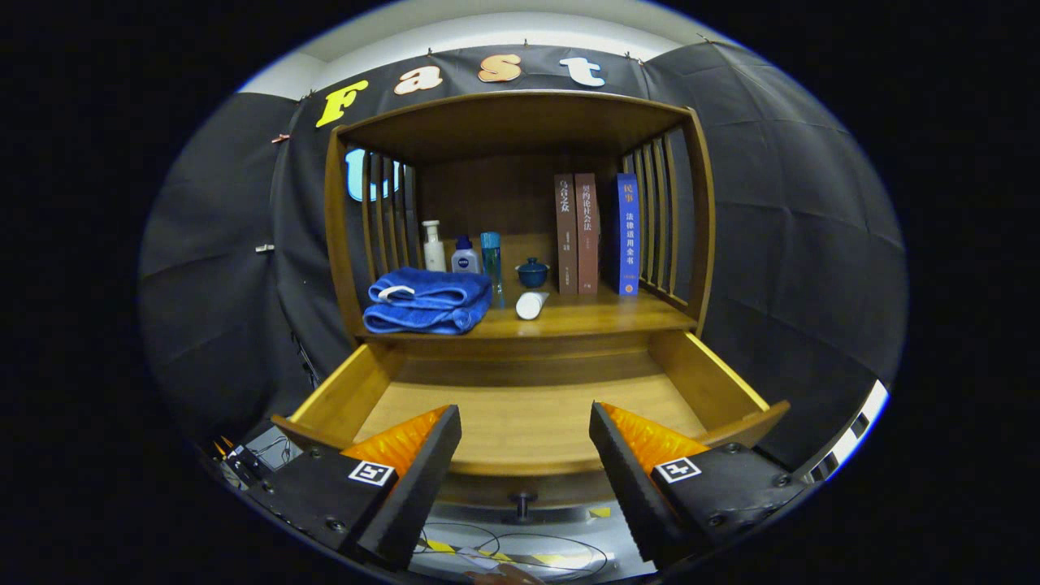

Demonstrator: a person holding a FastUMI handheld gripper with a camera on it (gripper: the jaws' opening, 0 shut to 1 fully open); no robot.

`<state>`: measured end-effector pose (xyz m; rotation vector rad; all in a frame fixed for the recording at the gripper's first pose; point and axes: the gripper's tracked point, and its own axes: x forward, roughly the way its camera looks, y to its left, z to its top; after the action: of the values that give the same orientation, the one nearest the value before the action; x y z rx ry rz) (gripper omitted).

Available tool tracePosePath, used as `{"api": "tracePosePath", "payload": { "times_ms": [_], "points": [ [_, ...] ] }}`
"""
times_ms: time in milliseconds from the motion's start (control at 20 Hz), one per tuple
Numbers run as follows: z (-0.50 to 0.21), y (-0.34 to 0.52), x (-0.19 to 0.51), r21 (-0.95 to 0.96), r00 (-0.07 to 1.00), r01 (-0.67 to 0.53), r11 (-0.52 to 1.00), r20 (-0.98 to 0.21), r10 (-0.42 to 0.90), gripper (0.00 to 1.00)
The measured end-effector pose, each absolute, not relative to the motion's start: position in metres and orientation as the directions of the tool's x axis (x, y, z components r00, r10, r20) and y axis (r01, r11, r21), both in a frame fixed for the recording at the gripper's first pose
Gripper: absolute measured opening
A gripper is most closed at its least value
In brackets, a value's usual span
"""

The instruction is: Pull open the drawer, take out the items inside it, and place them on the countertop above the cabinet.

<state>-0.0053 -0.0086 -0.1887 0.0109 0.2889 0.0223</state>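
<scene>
Claw [525,422] nearest the lens, fingers [422,463] spread wide, nothing between them, hanging over the front lip of the drawer [528,422]. Each finger carries a small square marker tag on its body.

Drawer pulled out, wooden, its bare floor showing between and just beyond the fingers. Small dark knob [522,502] on the drawer front, at 6 o'clock from the claw's midpoint, just below the front edge. Cables [520,552] lie on the floor under the knob.

Counter [585,321] sits above and behind the drawer, at 12 o'clock from the claw. It is the base of an open wooden cabinet [520,122] with slatted sides.

On the counter:
- Folded blue towel [429,301] at 11 o'clock from the claw, near the counter's front edge, a white loop on its top fold.
- White tube [531,305] lying on its side just right of the towel, apart from it or barely touching; cannot tell which.
- Behind the towel, a row of upright bottles: white pump bottle [433,245], short blue-capped bottle [465,256], slim blue bottle [491,256].
- Small blue lidded cup [533,273] behind the tube.
- Two brown books [576,234] standing upright at 1 o'clock, a blue book [626,234] standing just to their right, by the slats.
</scene>
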Motion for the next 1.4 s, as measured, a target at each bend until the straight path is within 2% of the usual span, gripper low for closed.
{"api": "tracePosePath", "payload": {
  "times_ms": [200, 650, 1150, 1400],
  "points": [
    [-0.222, -0.009, -0.025, 0.0, 0.964, -0.018, 1.0, -0.264, 0.017, 1.0],
    [-0.278, -0.006, -0.012, 0.035, 0.943, -0.007, 0.999, -0.332, 0.018, 1.0],
    [-0.277, -0.007, -0.006, 0.04, 0.953, 0.009, 0.999, -0.302, 0.004, 1.0],
    [-0.274, -0.005, 0.032, 0.044, 0.951, 0.005, 0.999, -0.309, 0.009, 1.0]
  ]
}}
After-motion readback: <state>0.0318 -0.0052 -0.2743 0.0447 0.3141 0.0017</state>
